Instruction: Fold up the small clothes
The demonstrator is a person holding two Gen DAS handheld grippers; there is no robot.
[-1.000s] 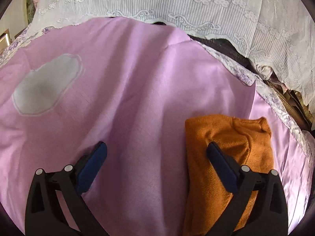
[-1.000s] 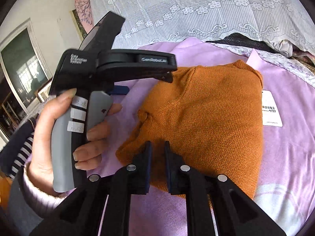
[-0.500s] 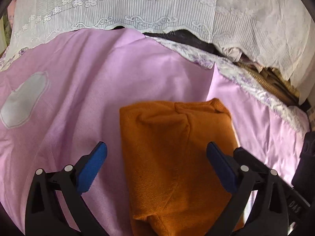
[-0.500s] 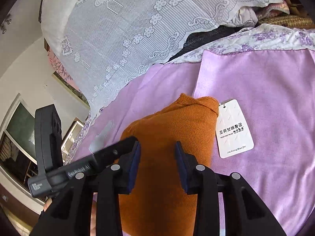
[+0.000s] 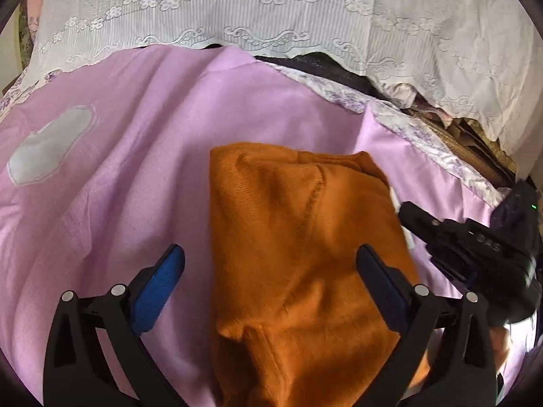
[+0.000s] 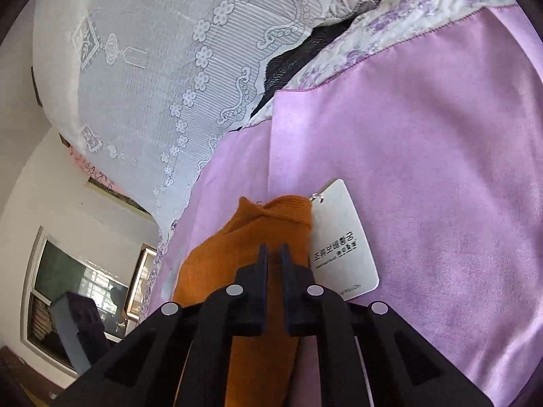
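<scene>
Pink sheet (image 5: 142, 156) covers the bed, with open cloth to the left of the folded orange sweater (image 5: 292, 237) and white lace (image 5: 271, 10) along the far edge. Left tongs (image 5: 269, 271) gape wide above the sweater, gripping nothing. Right tongs (image 6: 273, 254) are closing, narrow now, at the sweater's edge beside its tag (image 6: 342, 237); whether they pinch knit is unclear. A second ago the sweater sat further right under the left tongs.

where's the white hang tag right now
In the right wrist view the white hang tag lies on the pink sheet, against the right edge of the orange sweater.
</scene>
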